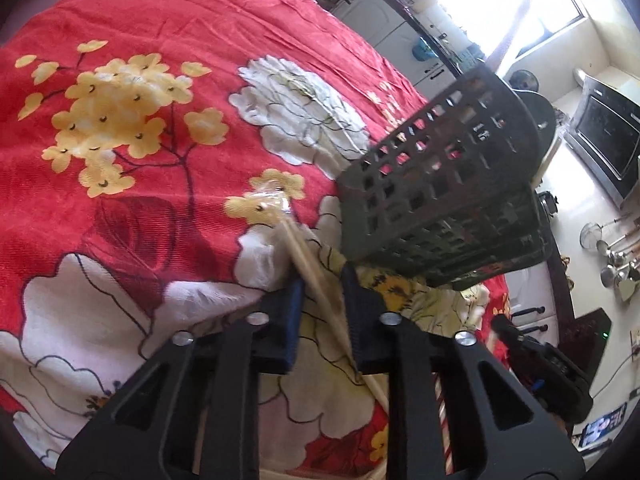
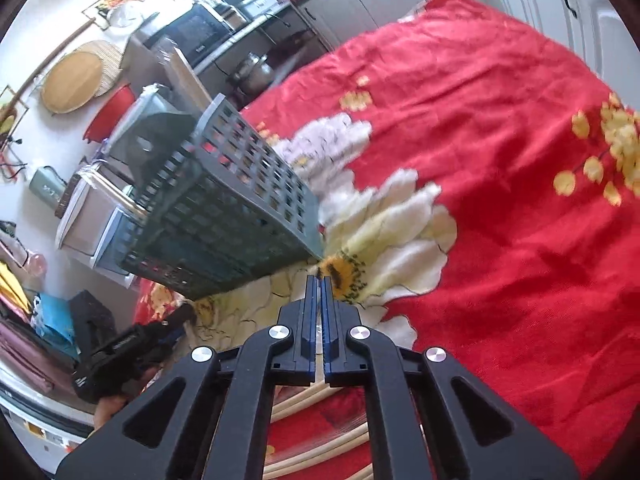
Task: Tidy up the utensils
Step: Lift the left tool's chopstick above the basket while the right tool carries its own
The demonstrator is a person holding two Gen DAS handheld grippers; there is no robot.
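A red plush cloth with white and yellow flowers (image 1: 168, 12) covers the table; kitchen cabinets stand beyond. A dark perforated plastic utensil basket (image 1: 444, 184) stands at the far right. The left gripper (image 1: 320, 288), part-open, straddles pale wooden chopsticks (image 1: 316, 276). The right gripper (image 2: 320, 280) is nearly closed, empty.
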